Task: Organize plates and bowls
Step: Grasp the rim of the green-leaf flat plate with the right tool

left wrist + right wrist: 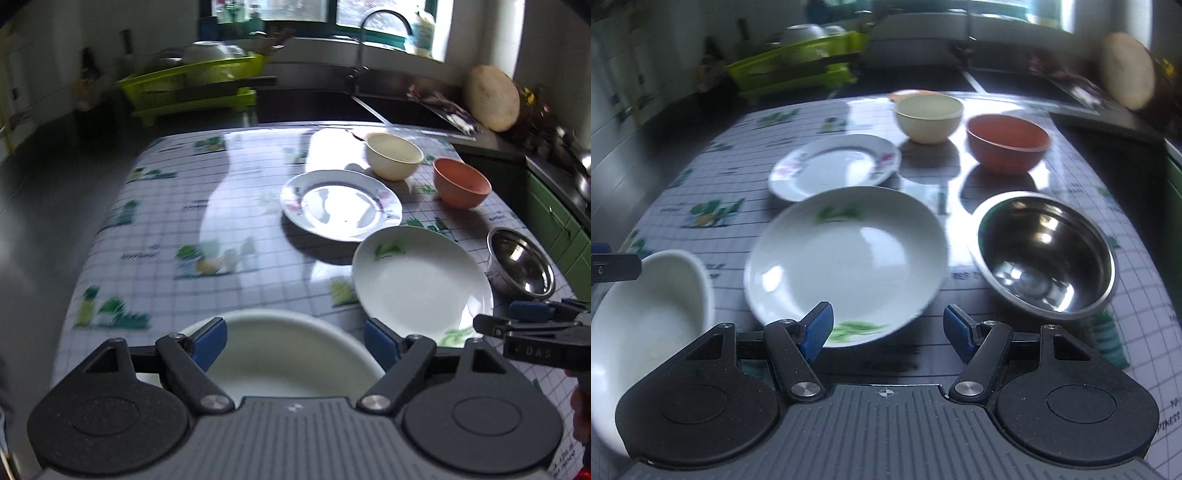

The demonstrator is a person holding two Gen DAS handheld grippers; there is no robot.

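With both grippers' fingers spread and holding nothing, the left gripper (295, 345) over the white ceramic bowl (280, 354), the right gripper (888, 334) seems next to grasp the leaf-printed white plate (846, 262).

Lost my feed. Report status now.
Left gripper open over the white bowl; right gripper open, empty, near the green-leaf plate. Nothing stacked. Nothing in the way.

Left tongs (295, 345): black hinged arms on two round black housings, silver pivot screws, blue pads on the fingers (209, 341), grey ribbed base plate with a small crosshair mark. Right tongs (888, 330): same build, blue pads (818, 332); seen from the left wrist camera, one black arm carries raised lettering.
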